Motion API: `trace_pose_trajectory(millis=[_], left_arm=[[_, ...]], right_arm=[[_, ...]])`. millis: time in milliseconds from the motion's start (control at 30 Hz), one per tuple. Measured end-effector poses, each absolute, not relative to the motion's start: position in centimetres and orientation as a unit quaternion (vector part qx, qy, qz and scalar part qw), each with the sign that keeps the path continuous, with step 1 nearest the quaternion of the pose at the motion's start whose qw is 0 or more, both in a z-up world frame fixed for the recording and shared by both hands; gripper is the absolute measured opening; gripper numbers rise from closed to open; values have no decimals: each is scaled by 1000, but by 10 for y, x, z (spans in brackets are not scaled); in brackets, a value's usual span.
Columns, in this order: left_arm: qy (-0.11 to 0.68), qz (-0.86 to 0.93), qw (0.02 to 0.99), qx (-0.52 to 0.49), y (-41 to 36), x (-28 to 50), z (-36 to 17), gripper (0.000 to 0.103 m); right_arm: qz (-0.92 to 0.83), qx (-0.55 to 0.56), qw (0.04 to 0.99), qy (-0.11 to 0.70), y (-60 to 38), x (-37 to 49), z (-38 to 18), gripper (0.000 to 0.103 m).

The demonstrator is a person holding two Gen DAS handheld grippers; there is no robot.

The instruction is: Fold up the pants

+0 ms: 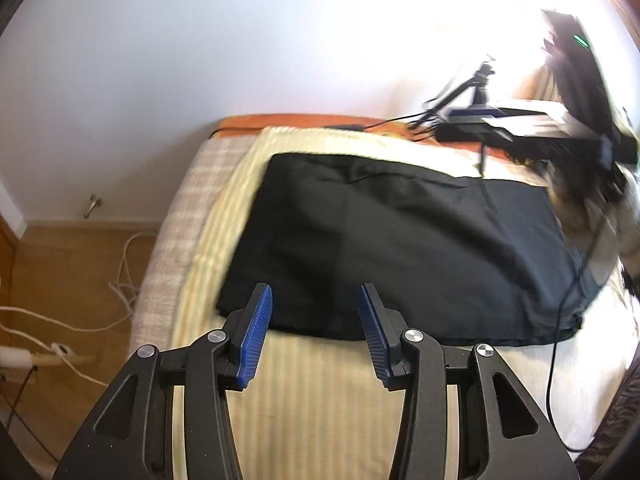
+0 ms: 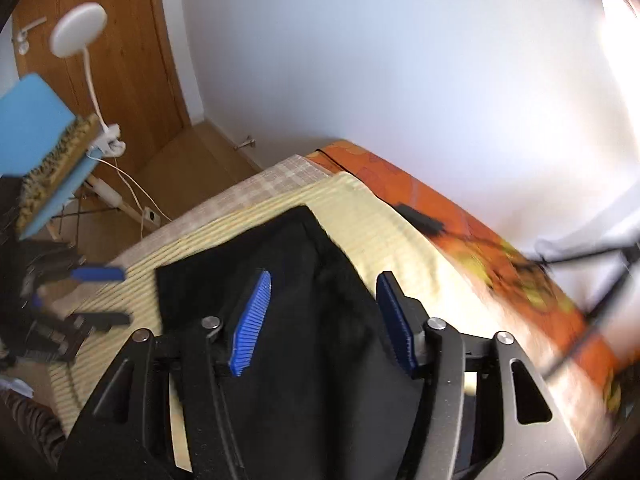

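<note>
Black pants [image 1: 400, 248] lie folded in a flat rectangle on a pale yellow striped blanket [image 1: 304, 392] on the bed. My left gripper [image 1: 316, 300] is open and empty, hovering at the near edge of the pants. My right gripper [image 2: 324, 284] is open and empty above the pants [image 2: 320, 360]. The right gripper also shows blurred at the right edge of the left wrist view [image 1: 576, 136]. The left gripper shows at the left edge of the right wrist view [image 2: 100, 296], open.
An orange sheet [image 2: 460, 224] runs along the bed's far side by the white wall. A tripod and cables [image 1: 468, 100] stand at the head end. White cords and a power strip [image 1: 60, 348] lie on the wooden floor. A lamp [image 2: 78, 36] stands by the wooden door.
</note>
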State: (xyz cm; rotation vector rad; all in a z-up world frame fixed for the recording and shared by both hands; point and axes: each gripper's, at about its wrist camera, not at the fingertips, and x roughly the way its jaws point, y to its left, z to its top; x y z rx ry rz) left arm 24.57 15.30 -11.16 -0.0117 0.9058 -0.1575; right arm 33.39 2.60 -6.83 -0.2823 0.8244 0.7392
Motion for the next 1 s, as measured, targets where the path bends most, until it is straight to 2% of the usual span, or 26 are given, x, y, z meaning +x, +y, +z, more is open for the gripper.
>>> trace_pose_trajectory(millis=[200, 400, 467, 567, 767, 933, 967, 1000], left_arm=[[431, -134, 892, 15, 96, 237, -91, 43], [435, -204, 876, 45, 21, 228, -92, 43], [437, -228, 868, 52, -5, 225, -94, 43], [444, -263, 854, 66, -42, 221, -104, 43], [466, -318, 819, 104, -111, 222, -135, 43], [498, -333, 794, 106, -130, 221, -162, 45], [502, -334, 790, 108, -132, 221, -166, 46], [502, -338, 788, 112, -134, 220, -168, 52]], right_arm=[[261, -111, 867, 409, -84, 270, -53, 60], [144, -63, 887, 434, -197, 223, -51, 61], [107, -32, 890, 442, -235, 209, -55, 67], [43, 18, 890, 454, -293, 187, -66, 72], [-37, 110, 865, 487, -384, 158, -100, 73], [-67, 193, 838, 505, -432, 149, -124, 73], [-65, 203, 835, 507, -434, 149, -126, 73], [-59, 217, 831, 508, -438, 149, -129, 73]])
